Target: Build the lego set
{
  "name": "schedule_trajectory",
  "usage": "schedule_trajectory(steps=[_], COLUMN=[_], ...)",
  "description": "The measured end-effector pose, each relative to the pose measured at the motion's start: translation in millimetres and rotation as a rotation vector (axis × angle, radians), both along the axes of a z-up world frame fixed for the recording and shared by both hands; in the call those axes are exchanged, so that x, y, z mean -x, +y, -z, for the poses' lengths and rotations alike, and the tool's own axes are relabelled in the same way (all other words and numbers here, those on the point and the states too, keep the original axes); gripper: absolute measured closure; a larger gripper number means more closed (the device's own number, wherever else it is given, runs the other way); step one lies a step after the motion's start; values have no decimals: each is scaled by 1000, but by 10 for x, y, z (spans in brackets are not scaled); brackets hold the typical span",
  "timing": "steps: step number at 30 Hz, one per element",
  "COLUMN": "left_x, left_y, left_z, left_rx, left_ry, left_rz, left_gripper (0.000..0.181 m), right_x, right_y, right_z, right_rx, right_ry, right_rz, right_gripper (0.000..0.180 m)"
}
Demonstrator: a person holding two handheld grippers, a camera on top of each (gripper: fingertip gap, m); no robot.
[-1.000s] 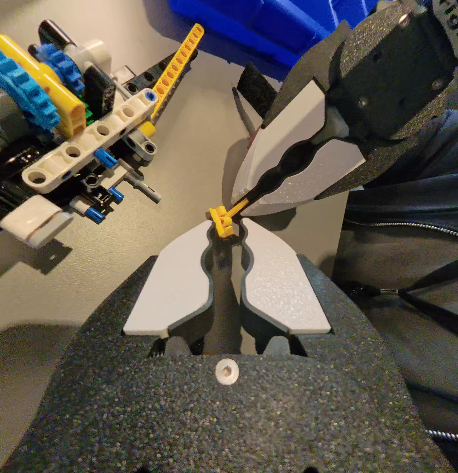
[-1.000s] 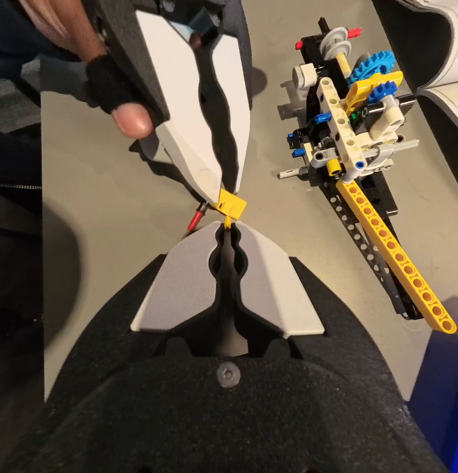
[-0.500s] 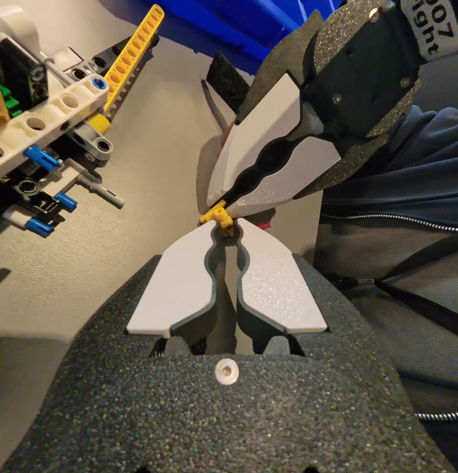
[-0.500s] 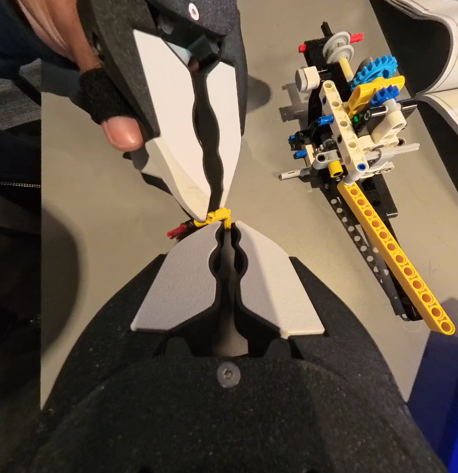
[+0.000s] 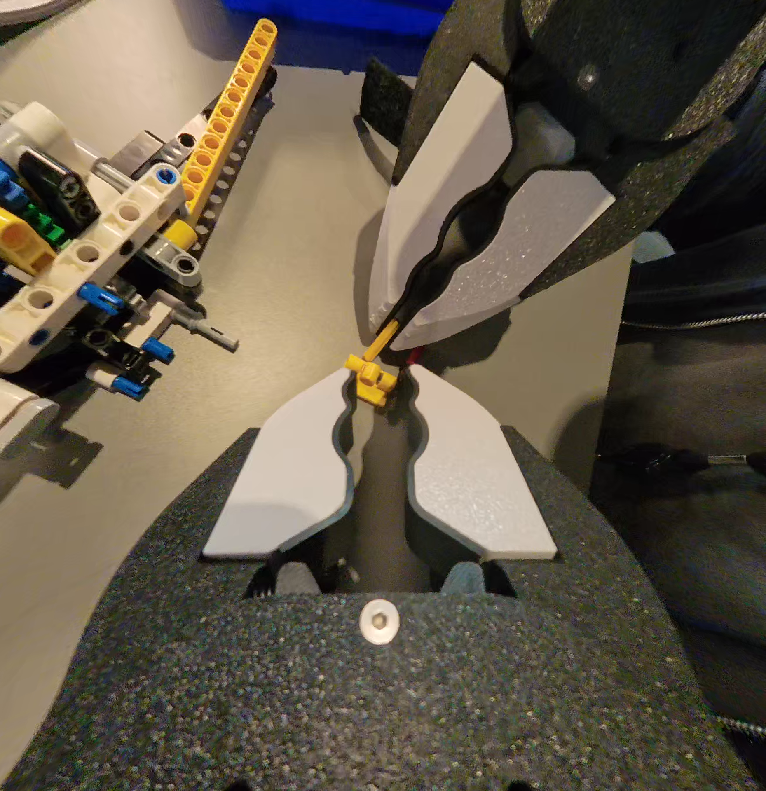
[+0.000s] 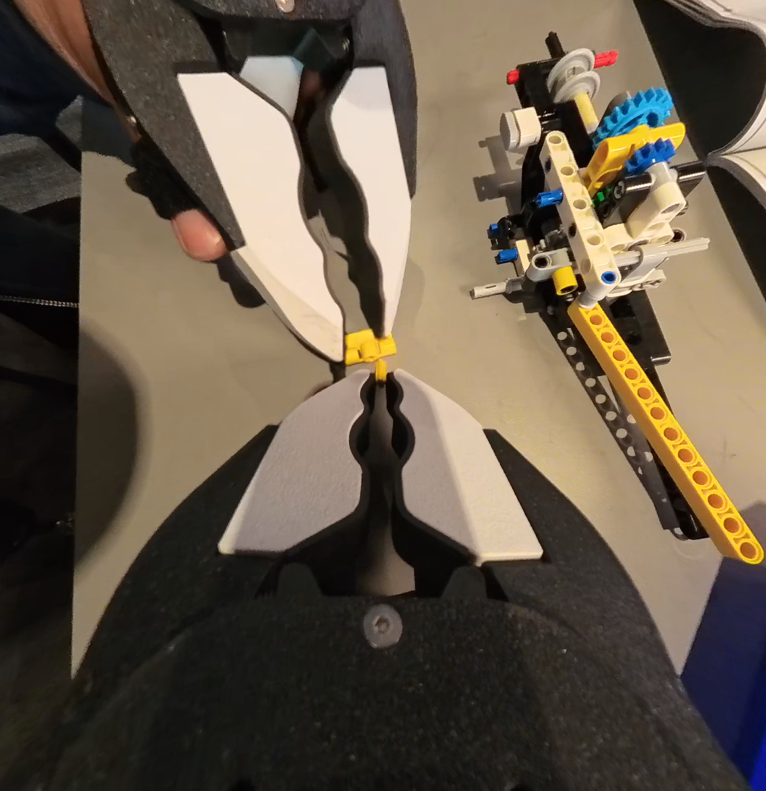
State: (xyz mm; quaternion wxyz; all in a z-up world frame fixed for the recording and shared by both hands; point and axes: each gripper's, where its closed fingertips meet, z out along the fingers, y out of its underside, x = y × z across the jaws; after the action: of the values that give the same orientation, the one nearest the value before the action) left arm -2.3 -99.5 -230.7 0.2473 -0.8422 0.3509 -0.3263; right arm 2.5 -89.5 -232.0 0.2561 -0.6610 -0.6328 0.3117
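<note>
Beside the model (image 6: 586,222) on the table (image 5: 287,257), left fingers (image 5: 304,428) clamp the yellow connector (image 5: 369,379), right fingers (image 6: 436,436) clamp the yellow axle (image 6: 381,369): push it straight in, aligned.

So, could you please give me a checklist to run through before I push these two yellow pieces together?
1. Left gripper clamped on the yellow connector: ok.
2. Right gripper clamped on the yellow axle: ok, pinched at its tips.
3. Axle end meeting the connector: ok, they touch.
4. Axle lined up with the connector's hole: cannot tell, the hole is hidden.
5. Lego model out of the way: ok, it sits on the table, apart from both grippers.
6. Red piece behind the gripper tips clear of the joint: cannot tell.
</note>
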Motion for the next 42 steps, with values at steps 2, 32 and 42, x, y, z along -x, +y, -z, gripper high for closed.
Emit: schedule_trajectory(steps=[2, 32, 42], left_x=[33, 101, 79], left_y=[0, 99, 143], left_z=[3, 83, 54], left_rx=[-20, -258, -228], left_ry=[20, 269, 247], left_rz=[15, 144, 123], left_gripper=[157, 142, 143], right_x=[0, -82, -102], right_y=[-6, 13, 15], right_z=[2, -104, -105], right_rx=[-1, 8, 8], right_ry=[-1, 72, 73], right_rz=[-6, 17, 17], right_gripper=[175, 175, 175])
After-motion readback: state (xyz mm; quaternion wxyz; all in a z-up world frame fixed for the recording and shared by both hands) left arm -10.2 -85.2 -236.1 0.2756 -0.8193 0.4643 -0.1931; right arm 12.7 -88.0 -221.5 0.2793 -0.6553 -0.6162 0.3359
